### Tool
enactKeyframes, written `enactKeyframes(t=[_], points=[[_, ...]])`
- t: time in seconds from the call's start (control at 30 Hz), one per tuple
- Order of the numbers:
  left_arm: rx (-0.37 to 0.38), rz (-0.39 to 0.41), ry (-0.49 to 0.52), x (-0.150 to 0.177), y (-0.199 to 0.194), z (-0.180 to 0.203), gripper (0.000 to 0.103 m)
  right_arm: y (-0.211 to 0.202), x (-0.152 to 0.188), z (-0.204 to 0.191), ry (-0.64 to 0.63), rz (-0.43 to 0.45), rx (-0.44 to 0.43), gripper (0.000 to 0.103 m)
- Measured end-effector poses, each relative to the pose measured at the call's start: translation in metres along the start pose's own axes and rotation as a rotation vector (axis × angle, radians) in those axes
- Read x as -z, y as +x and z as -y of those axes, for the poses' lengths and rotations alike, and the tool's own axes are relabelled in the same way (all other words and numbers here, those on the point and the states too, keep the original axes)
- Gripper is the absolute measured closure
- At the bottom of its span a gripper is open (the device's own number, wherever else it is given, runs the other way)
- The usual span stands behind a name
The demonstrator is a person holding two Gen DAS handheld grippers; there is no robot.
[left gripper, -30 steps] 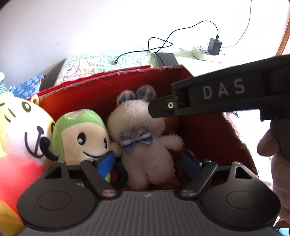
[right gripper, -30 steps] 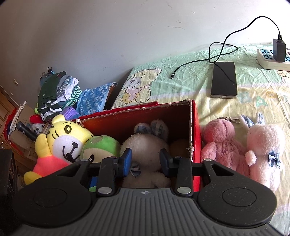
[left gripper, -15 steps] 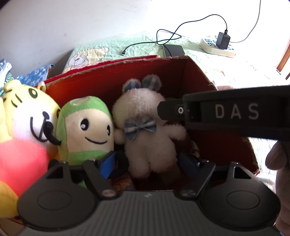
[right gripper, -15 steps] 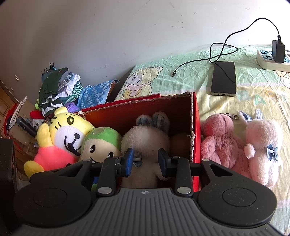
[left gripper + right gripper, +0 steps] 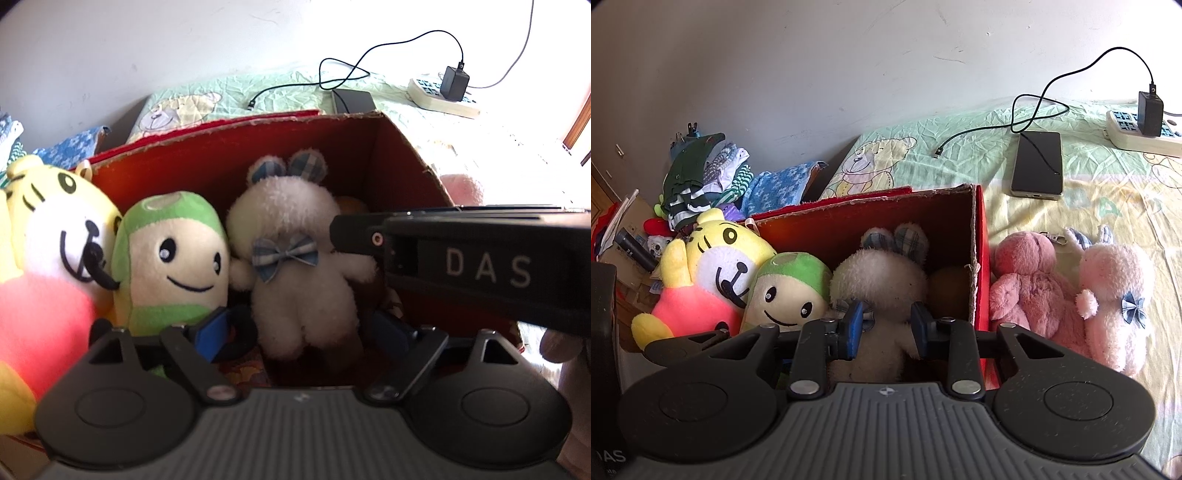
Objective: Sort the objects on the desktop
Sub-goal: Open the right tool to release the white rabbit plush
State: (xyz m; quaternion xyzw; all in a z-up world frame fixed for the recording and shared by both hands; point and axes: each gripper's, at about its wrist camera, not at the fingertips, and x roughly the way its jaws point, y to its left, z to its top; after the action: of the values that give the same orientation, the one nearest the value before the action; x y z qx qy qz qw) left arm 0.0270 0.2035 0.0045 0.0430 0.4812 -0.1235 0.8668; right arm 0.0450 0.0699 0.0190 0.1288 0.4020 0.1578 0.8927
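My left tool (image 5: 301,332) hangs with its fingers wide apart at the feet of the white plush bear (image 5: 301,266), which sits upright in the red cardboard box (image 5: 236,155) on the bed, pressed against the green-capped plush (image 5: 173,258). My right tool (image 5: 886,325) has its fingers a little apart, either side of the bear's body; whether the pads touch fur I cannot tell. I judge the bear light, soft and squashy, no risk of breakage, but the pile may slide. Best hold looks like the torso below the checked bow tie. Two pink plush toys (image 5: 1067,295) lie outside the box, still unsorted.
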Motion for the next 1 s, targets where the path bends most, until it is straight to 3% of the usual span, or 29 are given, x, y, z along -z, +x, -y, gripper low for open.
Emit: enactKeyframes(t=[0.27, 1.0], points=[[0.015, 0.006, -0.014, 0.0, 0.001, -0.002, 0.012, -0.005, 0.007, -0.003, -0.01, 0.011, 0.016, 0.074], [0.006, 0.027, -0.014, -0.002, 0.002, -0.004, 0.012, -0.011, 0.02, -0.007, -0.011, 0.05, 0.019, 0.074]])
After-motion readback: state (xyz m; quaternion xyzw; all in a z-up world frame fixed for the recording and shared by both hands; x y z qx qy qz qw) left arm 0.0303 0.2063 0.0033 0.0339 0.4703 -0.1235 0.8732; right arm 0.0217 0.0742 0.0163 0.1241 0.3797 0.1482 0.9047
